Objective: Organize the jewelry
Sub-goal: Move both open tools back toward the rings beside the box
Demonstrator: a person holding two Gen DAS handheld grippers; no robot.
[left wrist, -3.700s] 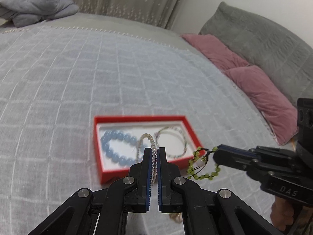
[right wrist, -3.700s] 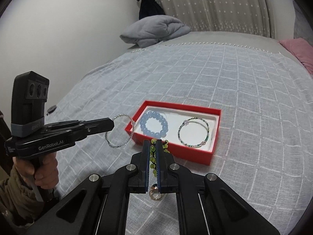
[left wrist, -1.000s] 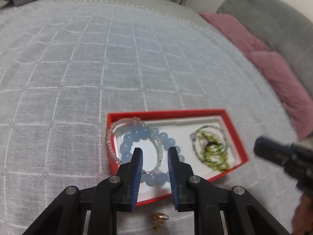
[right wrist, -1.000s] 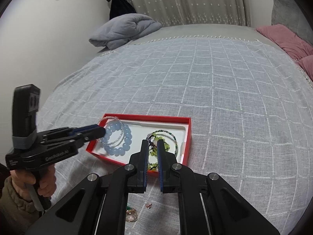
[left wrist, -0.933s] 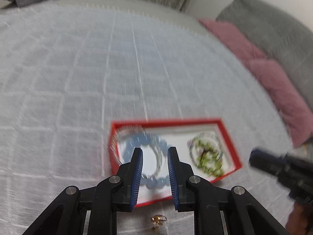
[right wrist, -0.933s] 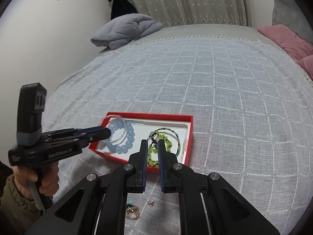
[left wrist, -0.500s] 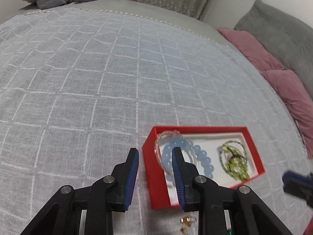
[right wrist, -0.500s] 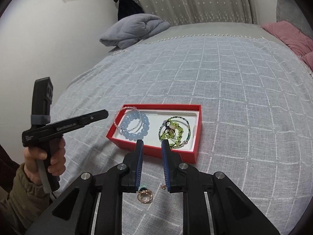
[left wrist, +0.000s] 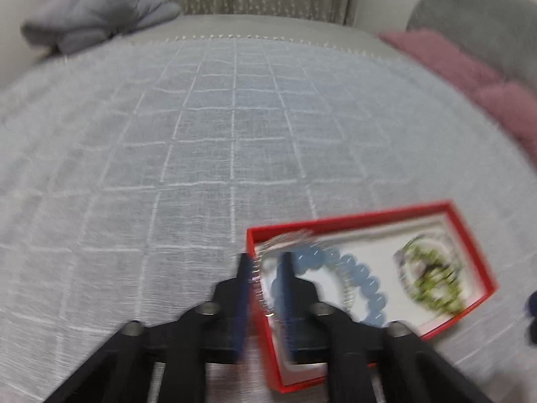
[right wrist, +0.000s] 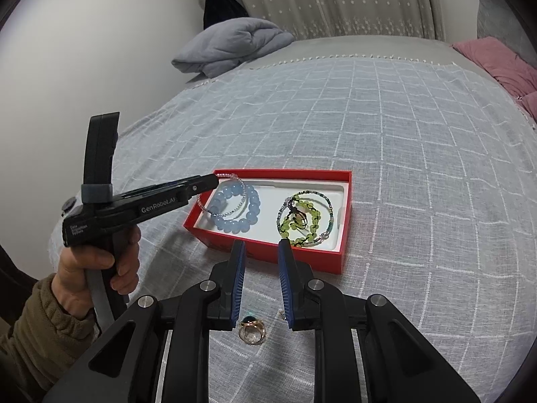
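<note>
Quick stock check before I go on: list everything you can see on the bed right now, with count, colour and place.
Red box: 1, red with white lining, mid-bed.
Blue bead bracelet: 1, pale blue, box's left half.
Clear bead bracelet: 1, clear/silver, over the blue one, draped on the box's left wall.
Green bead bracelet: 1, lime green, box's right half, on a thin multicolour bangle.
Ring: 1, gold with dark stone, on bedspread.
Blanket: 1, grey, far end.
Pillows: pink, right edge.
Left gripper: open, at box's left end.
Right gripper: open, above ring.

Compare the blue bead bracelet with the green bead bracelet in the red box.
The blue bead bracelet has big, smooth, pale beads in one open ring; the green bead bracelet has small beads bunched on dark cord. Blue lies at the left end of the red box, green at the right. Both rest inside it.
</note>
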